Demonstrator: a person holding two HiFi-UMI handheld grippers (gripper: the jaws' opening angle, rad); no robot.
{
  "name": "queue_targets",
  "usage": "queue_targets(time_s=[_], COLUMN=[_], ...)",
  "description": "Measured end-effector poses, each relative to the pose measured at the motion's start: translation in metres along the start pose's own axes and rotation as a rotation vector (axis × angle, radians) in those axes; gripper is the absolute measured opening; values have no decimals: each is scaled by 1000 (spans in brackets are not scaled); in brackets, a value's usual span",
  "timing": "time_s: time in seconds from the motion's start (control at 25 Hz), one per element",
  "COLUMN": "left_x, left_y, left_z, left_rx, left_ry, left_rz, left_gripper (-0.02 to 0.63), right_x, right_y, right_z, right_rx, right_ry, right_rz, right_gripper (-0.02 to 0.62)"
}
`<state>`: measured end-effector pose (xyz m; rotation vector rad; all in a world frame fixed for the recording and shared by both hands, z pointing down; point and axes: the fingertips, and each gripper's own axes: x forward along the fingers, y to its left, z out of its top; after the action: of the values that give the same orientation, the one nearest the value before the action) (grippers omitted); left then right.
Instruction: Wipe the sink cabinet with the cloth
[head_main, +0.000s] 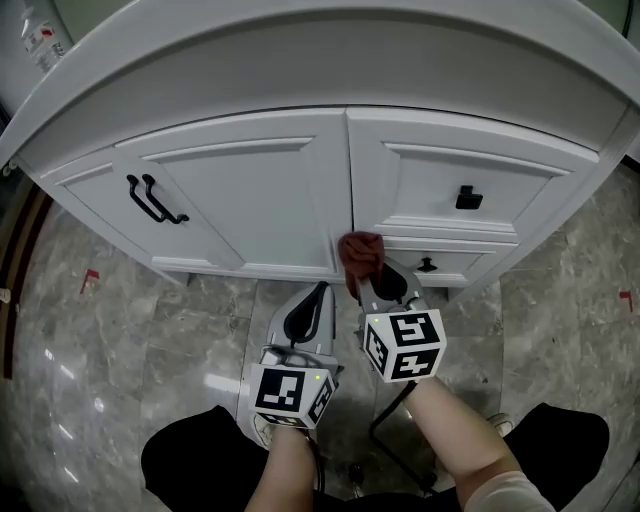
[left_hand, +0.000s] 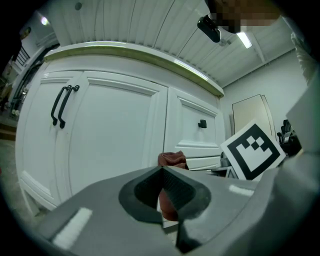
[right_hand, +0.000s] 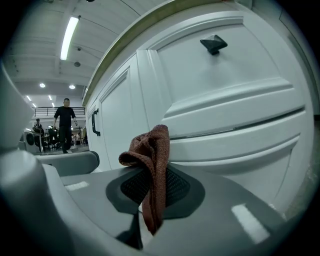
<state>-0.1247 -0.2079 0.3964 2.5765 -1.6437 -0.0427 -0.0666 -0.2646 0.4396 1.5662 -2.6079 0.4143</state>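
The white sink cabinet (head_main: 250, 200) fills the top of the head view, with two doors on the left and drawers on the right. A reddish-brown cloth (head_main: 361, 254) is pinched in my right gripper (head_main: 372, 285) and bunched against the cabinet where the centre stile meets the lower drawer. In the right gripper view the cloth (right_hand: 151, 165) hangs between the shut jaws, close to the drawer front (right_hand: 225, 95). My left gripper (head_main: 312, 308) hovers just left of it, jaws shut and empty; its own view shows the cloth (left_hand: 172, 160) beyond the jaws.
Black bar handles (head_main: 155, 198) sit on the left door, a square knob (head_main: 468, 197) on the upper drawer, a small knob (head_main: 427, 265) on the lower one. Grey marble floor (head_main: 90, 350) lies below. A black cable (head_main: 395, 440) runs by my legs. People (right_hand: 64, 122) stand far off.
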Motion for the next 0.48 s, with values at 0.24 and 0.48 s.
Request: queue_targets(time_s=[0.24,0.48], left_x=[11,24], left_y=[-9,-28], left_z=[-6,-13], left_rx=[-3,-1], left_ry=[3,20], left_rz=[-25,-59], left_gripper=[0,0], right_x=[2,-8], right_y=[-13,-35], right_z=[-2,-7], right_rx=[-33,-35], right_ry=[2,10], right_rz=[-25,-48], right_gripper=[80,81])
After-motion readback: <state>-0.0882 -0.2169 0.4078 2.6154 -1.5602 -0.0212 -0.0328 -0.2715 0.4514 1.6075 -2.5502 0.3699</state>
